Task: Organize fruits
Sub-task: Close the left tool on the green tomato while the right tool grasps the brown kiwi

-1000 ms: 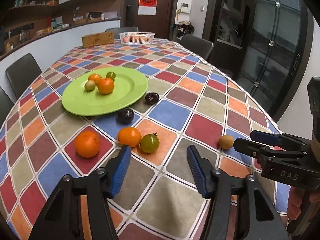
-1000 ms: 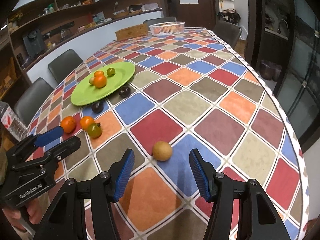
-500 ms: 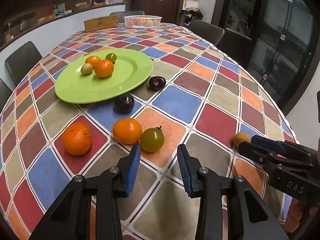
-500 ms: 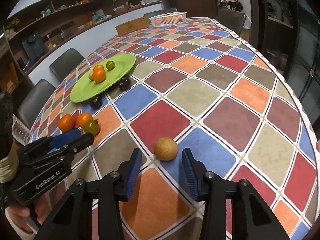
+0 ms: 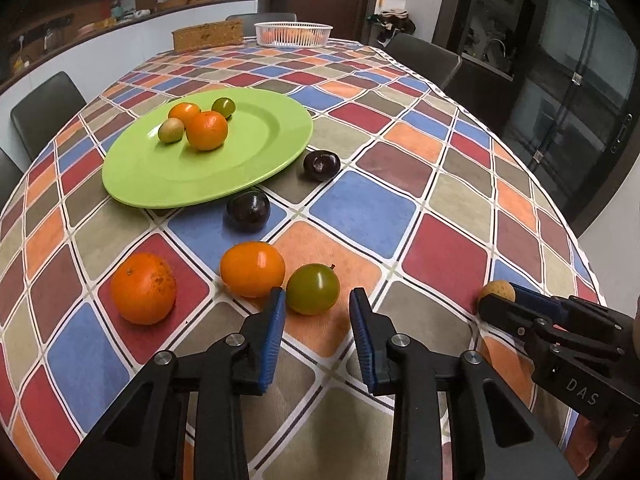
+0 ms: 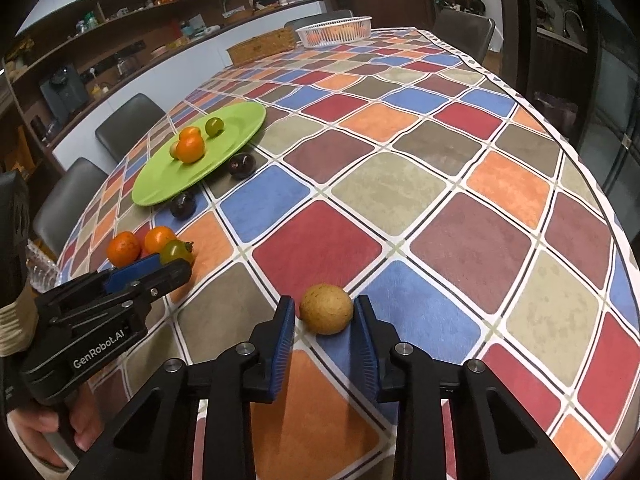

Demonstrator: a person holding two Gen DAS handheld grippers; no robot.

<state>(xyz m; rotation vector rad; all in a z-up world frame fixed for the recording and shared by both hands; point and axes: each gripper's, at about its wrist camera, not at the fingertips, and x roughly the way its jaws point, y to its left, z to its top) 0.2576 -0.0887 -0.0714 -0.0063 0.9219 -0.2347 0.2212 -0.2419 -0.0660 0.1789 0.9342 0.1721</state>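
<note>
right wrist view: right hand-held gripper [image 6: 324,316] clamped on round tan fruit [image 6: 326,309] near the bench's [image 6: 440,208] near edge. left hand-held gripper [image 5: 317,312] closing about round green tomato [image 5: 313,289], pads not yet touching; lime-green round plate [image 5: 256,148] mid-bench, toward the left edge.

fruit on and around the plate

round green plate [image 5: 260,148] carries four small fruits. two dark plums [image 5: 248,211] lie beside its rim; two oranges [image 5: 143,288], a green tomato [image 5: 313,289] nearer; a tan round fruit [image 6: 326,309] well apart.
</note>
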